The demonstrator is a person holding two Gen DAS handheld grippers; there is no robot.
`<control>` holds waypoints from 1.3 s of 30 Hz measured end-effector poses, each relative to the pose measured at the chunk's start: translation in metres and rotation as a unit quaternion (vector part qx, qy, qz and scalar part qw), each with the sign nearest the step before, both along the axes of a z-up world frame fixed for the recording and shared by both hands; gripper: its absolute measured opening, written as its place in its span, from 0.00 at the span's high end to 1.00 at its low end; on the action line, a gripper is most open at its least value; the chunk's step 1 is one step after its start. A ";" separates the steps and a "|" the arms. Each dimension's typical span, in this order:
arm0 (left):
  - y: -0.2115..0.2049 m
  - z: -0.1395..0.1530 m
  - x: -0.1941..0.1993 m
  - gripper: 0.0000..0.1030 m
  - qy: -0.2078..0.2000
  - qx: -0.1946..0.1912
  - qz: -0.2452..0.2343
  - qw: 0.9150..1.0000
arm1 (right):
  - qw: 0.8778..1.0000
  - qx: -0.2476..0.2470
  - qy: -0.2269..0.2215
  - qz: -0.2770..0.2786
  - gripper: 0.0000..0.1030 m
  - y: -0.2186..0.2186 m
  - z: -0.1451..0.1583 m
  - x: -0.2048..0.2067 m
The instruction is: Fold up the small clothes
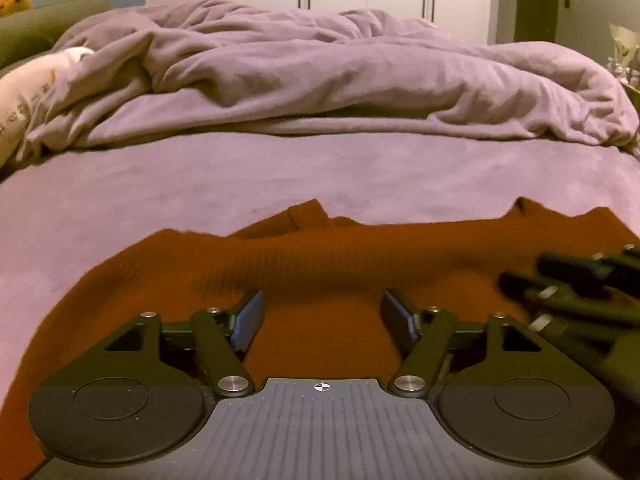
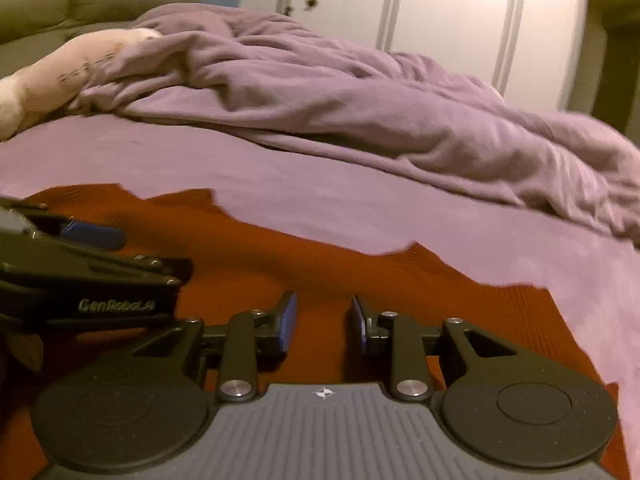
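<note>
The fingers (image 1: pixel 250 320) of the left gripper (image 1: pixel 322 320) stood wide apart with nothing between them; those of the right gripper (image 2: pixel 324 320) were narrowly apart, also empty. Under and ahead of both lay the rust-orange knit garment (image 1: pixel 320 256), spread on the purple bed (image 1: pixel 320 168) (sleeve ends poked out beyond the fingers). To fold well, each gripper probably needed to pinch a near edge, lift evenly and carry it toward the far edge. The rumpled duvet (image 1: pixel 320 80) lay well beyond.
</note>
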State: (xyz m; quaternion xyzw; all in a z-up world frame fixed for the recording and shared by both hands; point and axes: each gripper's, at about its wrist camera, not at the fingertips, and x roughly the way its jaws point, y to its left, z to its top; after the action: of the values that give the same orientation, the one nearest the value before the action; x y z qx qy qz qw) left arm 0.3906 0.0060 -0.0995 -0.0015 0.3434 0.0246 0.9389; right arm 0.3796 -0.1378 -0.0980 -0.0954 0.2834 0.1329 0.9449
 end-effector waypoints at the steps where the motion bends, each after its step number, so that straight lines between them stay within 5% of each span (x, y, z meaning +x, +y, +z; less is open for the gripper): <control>1: 0.003 -0.001 0.003 0.25 0.003 -0.007 0.003 1.000 | 1.000 0.006 0.005 -0.012 0.72 -0.006 0.000 0.006; 5: 0.014 -0.005 0.013 0.13 0.018 -0.032 0.025 0.999 | 0.997 0.021 0.027 -0.064 0.62 -0.030 -0.004 0.035; 8: 0.015 -0.001 0.012 0.13 0.023 -0.032 0.027 0.999 | 0.997 0.024 0.034 -0.070 0.60 -0.034 -0.004 0.039; 14: 0.035 0.025 -0.039 0.14 -0.004 -0.026 0.007 1.000 | 0.998 0.028 0.006 -0.059 0.61 -0.054 0.019 -0.019; 20: 0.045 0.002 -0.045 0.04 -0.029 0.020 -0.005 0.999 | 0.992 0.068 0.015 -0.108 0.59 -0.107 -0.004 -0.049; 26: 0.058 0.018 -0.059 0.05 -0.015 0.001 0.020 1.000 | 0.992 0.042 0.013 -0.122 0.59 -0.105 -0.003 -0.043; 33: 0.115 0.025 -0.121 0.05 -0.009 -0.003 0.068 0.998 | 0.990 0.018 -0.018 -0.137 0.59 -0.121 0.015 -0.108; 36: 0.146 0.011 -0.122 0.04 0.015 -0.068 0.100 0.993 | 0.989 0.016 -0.006 -0.146 0.57 -0.133 0.007 -0.119; 39: 0.158 0.017 -0.123 0.05 0.020 -0.101 0.122 0.987 | 0.985 0.035 0.008 -0.166 0.39 -0.144 0.004 -0.113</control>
State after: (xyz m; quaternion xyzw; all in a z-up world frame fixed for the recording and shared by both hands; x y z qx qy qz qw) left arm 0.2673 0.1637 -0.0829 -0.1381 0.3599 0.1039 0.9168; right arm 0.2662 -0.2814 -0.0938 -0.0124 0.2984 -0.0150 0.9543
